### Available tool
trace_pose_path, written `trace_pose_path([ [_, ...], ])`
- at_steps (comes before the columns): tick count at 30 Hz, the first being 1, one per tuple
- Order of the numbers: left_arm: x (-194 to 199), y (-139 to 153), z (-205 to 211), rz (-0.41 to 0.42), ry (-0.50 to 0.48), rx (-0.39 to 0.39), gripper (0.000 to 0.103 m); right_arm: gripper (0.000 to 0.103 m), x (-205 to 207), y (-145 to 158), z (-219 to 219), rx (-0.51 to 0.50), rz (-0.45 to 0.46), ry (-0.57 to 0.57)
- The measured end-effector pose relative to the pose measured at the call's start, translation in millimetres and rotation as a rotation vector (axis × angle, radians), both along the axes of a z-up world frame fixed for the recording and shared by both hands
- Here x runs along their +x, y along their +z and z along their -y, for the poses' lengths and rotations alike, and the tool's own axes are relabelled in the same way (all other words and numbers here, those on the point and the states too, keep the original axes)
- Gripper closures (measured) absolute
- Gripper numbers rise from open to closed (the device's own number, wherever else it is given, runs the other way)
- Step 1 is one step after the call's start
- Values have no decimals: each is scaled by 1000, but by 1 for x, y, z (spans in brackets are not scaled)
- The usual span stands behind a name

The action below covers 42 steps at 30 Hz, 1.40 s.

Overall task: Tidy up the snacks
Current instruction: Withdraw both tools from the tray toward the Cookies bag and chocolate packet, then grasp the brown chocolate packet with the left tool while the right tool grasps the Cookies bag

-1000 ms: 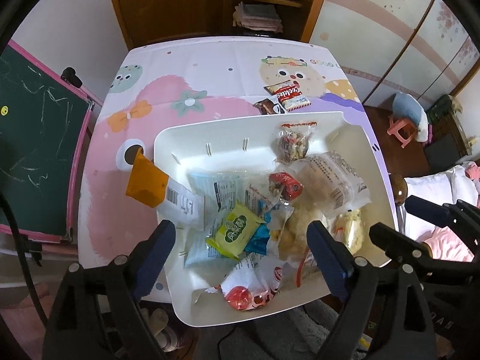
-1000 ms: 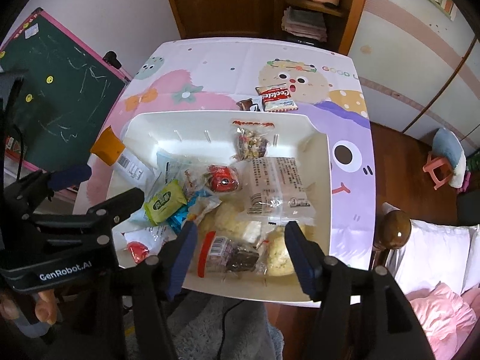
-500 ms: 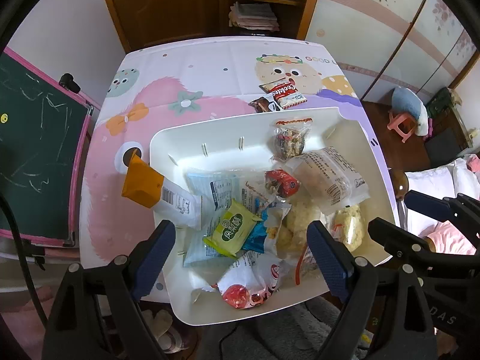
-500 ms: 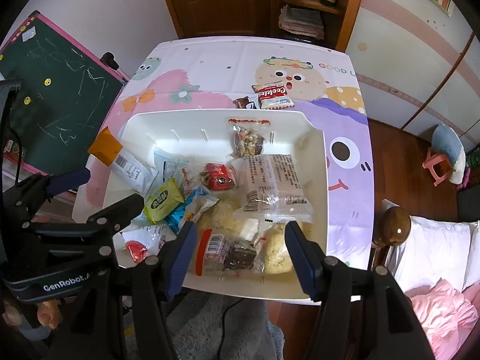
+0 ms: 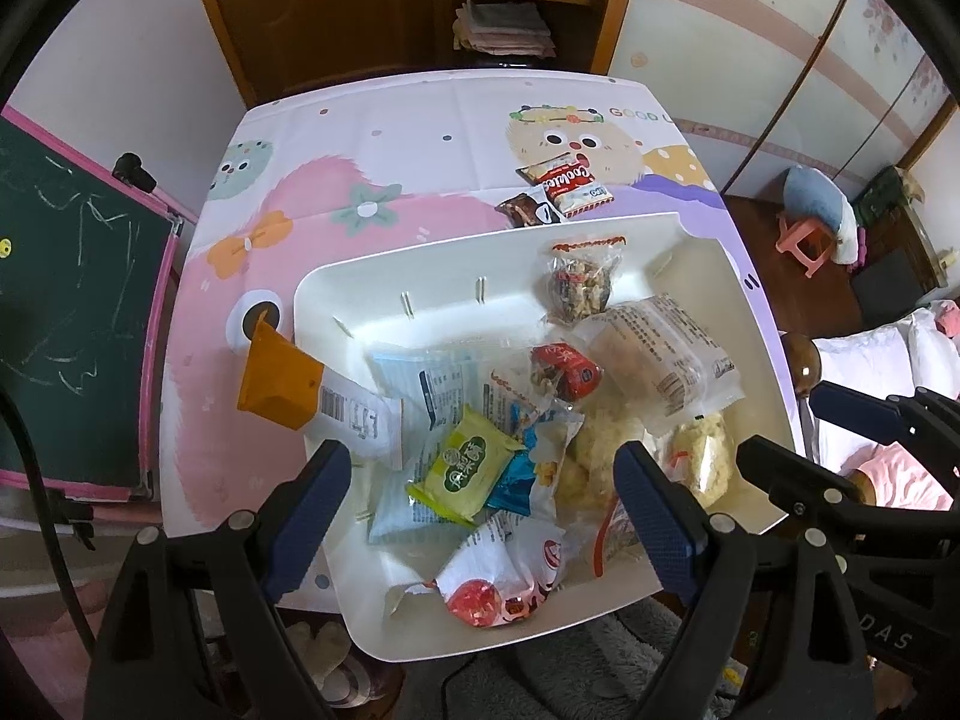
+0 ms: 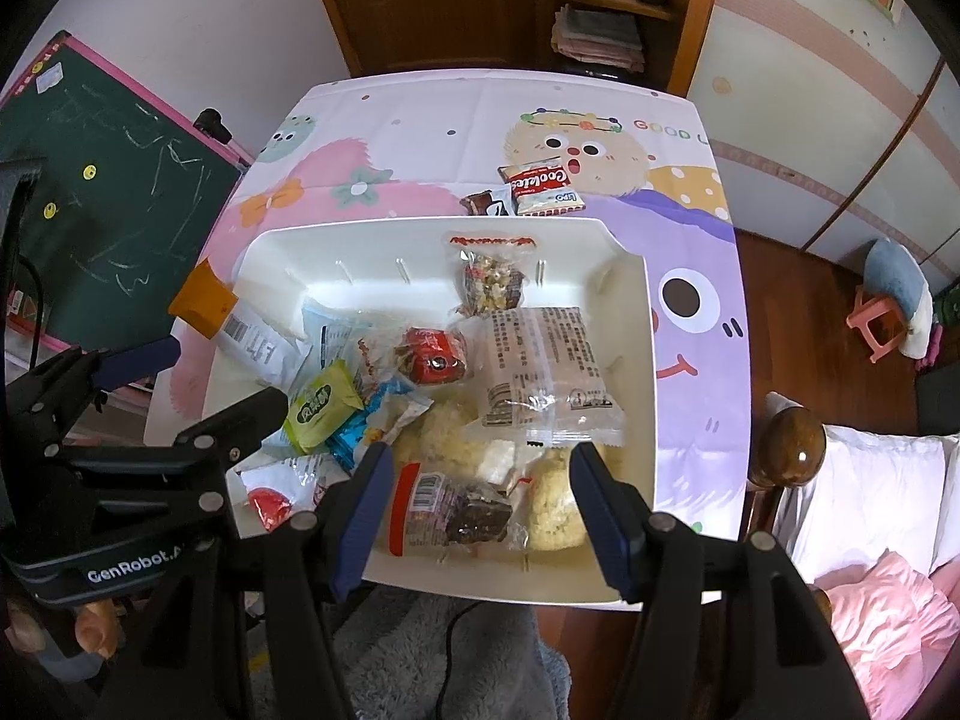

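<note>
Above the near end of the white bin (image 5: 336, 306), the left gripper (image 5: 480, 483) hangs with its 2 jaws spread wide and nothing between them; the right gripper (image 6: 480, 483) hangs beside it over the bin's near right corner, jaws also apart and empty. Both point steeply down at the heap, which I judge to be a pause to choose the next packet, not a grasp.

Directly under the left gripper lies a green packet (image 5: 465, 468) on top of blue and clear wrappers, loose and uppermost, so probably the easiest pick. Under the right gripper sits a clear pack with dark pieces (image 6: 450, 513), next to pale puffed snacks (image 6: 555, 516). Further in are a red round packet (image 6: 432, 354), a long clear printed bag (image 6: 543, 369) and a small bag of mixed nuts (image 6: 489, 279) against the far wall.

An orange-ended packet (image 5: 282, 384) leans over the bin's left rim, half out. 2 snacks remain outside on the cartoon tablecloth (image 5: 360, 138): a cookies pack (image 5: 570, 183) and a small dark bar (image 5: 531, 210) touching it, just beyond the far rim.
</note>
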<state>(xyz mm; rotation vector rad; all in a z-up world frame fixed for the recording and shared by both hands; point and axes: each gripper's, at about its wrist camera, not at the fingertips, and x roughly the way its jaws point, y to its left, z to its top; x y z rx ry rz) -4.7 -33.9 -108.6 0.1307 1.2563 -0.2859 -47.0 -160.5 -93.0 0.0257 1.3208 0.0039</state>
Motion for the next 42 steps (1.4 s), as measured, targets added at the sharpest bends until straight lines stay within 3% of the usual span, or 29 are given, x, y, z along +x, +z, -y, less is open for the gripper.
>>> trace_pose_path([
  [14,40,11,11,17,-50,3,14,42,27,3,13,11,11,-51],
  [26,127,28,60,88,-73,-39,14,42,91,15,64,-49,85,-173],
  [33,189,-32,96,-20,-38,-37,14,42,146,-8,122,26,84,-351],
  [37,213,-86,109,-157,-8,-49,15,42,182,-35,136,49,46,-368],
  [42,225,-134,116,-272,35,-73,16,42,214,-68,137,63,-9,-350],
])
